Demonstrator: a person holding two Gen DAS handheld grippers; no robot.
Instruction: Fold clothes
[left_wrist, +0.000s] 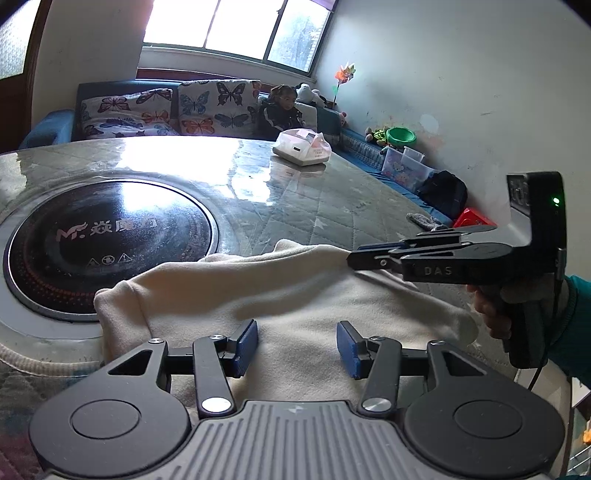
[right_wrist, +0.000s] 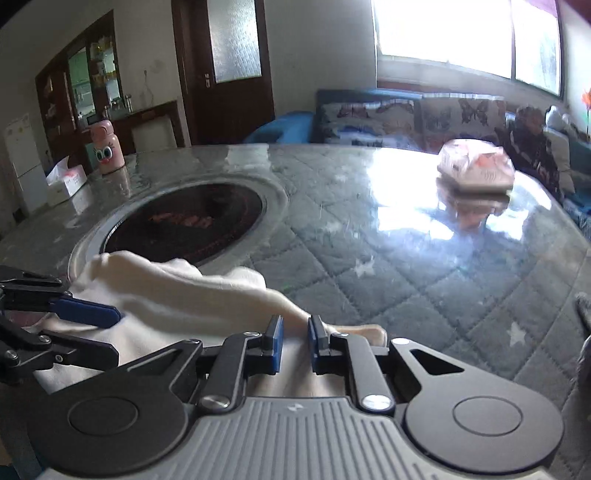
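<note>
A cream fleece garment (left_wrist: 295, 291) lies bunched on the near part of the table, partly over the rim of the round hob. My left gripper (left_wrist: 297, 347) hovers open just above its middle, blue pads (left_wrist: 245, 345) wide apart with nothing between them. My right gripper (left_wrist: 352, 258), held by a hand in a teal sleeve, comes in from the right and is shut on the garment's far right edge, lifting it slightly. In the right wrist view the right gripper (right_wrist: 295, 343) pinches a fold of the garment (right_wrist: 177, 291), and the left gripper (right_wrist: 88, 314) shows at the left edge.
The round table (left_wrist: 332, 206) has a quilted grey cover under glass. A black induction hob (left_wrist: 110, 240) sits in its centre. A white and pink packet (left_wrist: 303, 147) lies at the far side, a pink bottle (right_wrist: 107, 147) and tissue box (right_wrist: 68, 179) at another edge. A person (left_wrist: 277, 114) sits on the sofa behind.
</note>
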